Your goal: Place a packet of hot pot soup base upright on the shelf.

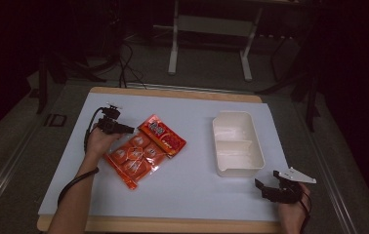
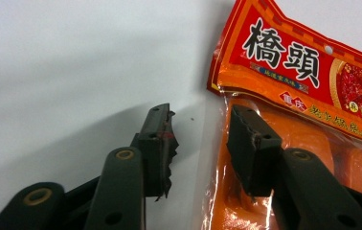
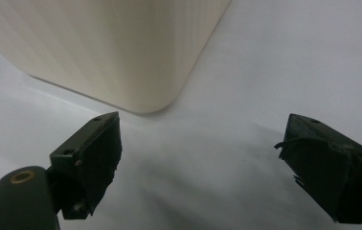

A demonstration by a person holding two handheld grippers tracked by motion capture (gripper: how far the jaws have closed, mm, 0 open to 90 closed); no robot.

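The orange snack pack point(image 2: 284, 143) is straddled at its clear edge by the open left hand-held gripper point(image 2: 200, 143), pack lying toward 3 o'clock; printed characters are readable up close.

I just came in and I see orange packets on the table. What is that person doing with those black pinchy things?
A person holds a gripper in each hand. The left gripper is at the edge of an orange snack packet, with its jaws apart on either side of the packet's clear rim, not pinching it. A second, red-topped packet lies partly over the first. The right gripper rests open on the white table, just in front of a cream tray that has nothing in it.
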